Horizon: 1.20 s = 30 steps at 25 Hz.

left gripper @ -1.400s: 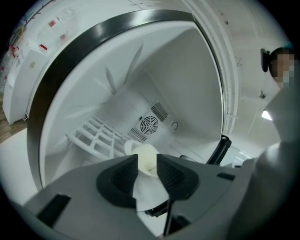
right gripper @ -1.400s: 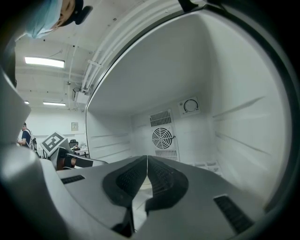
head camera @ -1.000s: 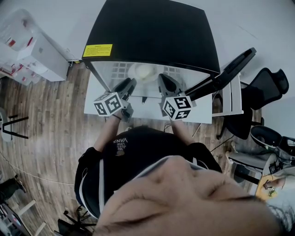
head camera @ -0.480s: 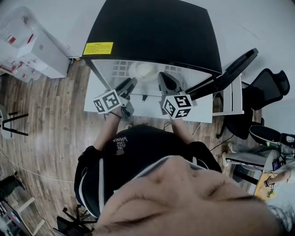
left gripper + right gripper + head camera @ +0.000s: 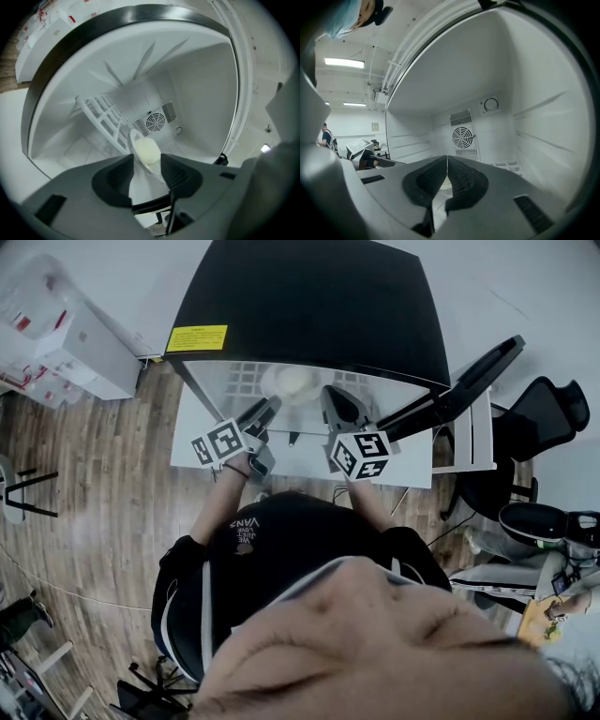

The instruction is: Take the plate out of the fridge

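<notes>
Fridge [image 5: 309, 306] open, door [image 5: 480, 369] swung off to the right. Plate [image 5: 292, 382] is inside, toward the back, w/ a pale round lump [image 5: 146, 152] on it, prob food, can't tell what. Nothing else seen in there except a white rack [image 5: 101, 117] just left of the plate & the fan grille [image 5: 154, 122] on the back wall.

Left claw [image 5: 146, 161]: jaws wide apart, not clamped on anything. The plate [image 5: 133, 137] lies straight ahead of it, lined up w/ the gap btwn the tips. Near edge looks just at the tips, but can't tell if the rim is actually btwn them yet. No pad pressing on it.

Right claw [image 5: 446, 161]: jaws together, empty. It points into the fridge a bit right of the plate, at the back wall's fan [image 5: 462, 137] & dial [image 5: 491, 104]. Plate barely shows in the right gripper view.

From the head view, left claw [image 5: 267, 409] & right claw [image 5: 337, 404] both sit at the fridge mouth, plate btwn & beyond them, left one nearer its line. Plate is round, so no long axis to match. It looks to lie flat, so the rim edge-on is the grab point. Judgement: left claw needs a short push fwd, then close on the near rim. Rack close by on the left is the thing to avoid bumping.
</notes>
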Each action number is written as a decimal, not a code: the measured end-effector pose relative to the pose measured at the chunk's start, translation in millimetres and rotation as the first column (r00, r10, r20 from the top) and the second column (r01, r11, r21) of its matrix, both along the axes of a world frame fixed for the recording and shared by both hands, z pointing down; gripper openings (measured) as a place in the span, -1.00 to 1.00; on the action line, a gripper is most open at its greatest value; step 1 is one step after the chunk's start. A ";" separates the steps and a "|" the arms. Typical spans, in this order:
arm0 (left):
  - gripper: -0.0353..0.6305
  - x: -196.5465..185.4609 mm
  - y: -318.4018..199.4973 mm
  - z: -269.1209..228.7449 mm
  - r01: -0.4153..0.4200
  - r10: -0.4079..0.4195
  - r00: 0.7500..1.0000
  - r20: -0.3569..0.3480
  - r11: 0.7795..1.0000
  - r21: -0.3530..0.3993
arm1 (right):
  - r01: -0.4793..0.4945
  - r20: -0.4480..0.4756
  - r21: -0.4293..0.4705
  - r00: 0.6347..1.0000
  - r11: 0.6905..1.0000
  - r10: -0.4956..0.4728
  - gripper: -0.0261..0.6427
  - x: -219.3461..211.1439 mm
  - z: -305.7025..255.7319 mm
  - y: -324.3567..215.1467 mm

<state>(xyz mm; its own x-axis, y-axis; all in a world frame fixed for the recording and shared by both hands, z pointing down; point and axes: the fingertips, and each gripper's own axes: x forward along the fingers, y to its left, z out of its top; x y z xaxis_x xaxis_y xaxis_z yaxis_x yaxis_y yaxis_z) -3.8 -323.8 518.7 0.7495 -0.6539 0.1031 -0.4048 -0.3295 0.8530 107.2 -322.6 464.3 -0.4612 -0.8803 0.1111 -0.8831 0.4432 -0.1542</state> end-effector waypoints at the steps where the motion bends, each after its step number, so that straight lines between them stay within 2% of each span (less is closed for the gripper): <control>1: -0.42 1.1 -0.4 -0.1 -0.003 0.003 1.000 -0.003 1.000 -0.002 | -0.001 0.000 0.000 1.000 1.000 0.001 -0.89 0.5 0.0 0.2; 8: -0.42 3.6 -4.2 0.2 -0.004 0.003 1.000 -0.023 1.000 -0.030 | -0.009 0.000 0.001 1.000 1.000 0.009 -0.89 3.4 -1.1 0.9; 12: -0.43 4.0 -5.6 0.0 -0.006 0.002 0.998 -0.066 0.998 -0.062 | -0.012 0.000 -0.001 1.000 1.000 0.012 -0.89 4.0 0.0 0.9; 16: -0.43 4.5 -7.1 1.7 -0.005 -0.002 0.997 -0.078 0.996 -0.091 | -0.012 0.003 -0.001 1.000 1.000 0.012 -0.89 3.4 0.3 0.7; 21: -0.68 0.4 -10.4 11.0 0.036 -0.046 0.997 -0.061 0.988 -0.150 | -0.012 0.004 -0.001 1.000 1.000 0.012 -0.89 3.9 0.6 -1.0; 30: -0.71 -0.2 -11.2 12.6 0.034 -0.054 0.993 -0.102 0.982 -0.185 | -0.011 0.006 -0.006 1.000 1.000 0.011 -0.89 3.5 2.6 -4.0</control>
<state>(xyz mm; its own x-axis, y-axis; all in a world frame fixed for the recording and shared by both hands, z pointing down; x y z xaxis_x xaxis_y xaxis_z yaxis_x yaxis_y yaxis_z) -4.0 -335.0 531.3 0.7337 -0.6638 0.1452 -0.3192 -0.1480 0.9360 110.7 -326.6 466.8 -0.4521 -0.8847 0.1135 -0.8869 0.4324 -0.1624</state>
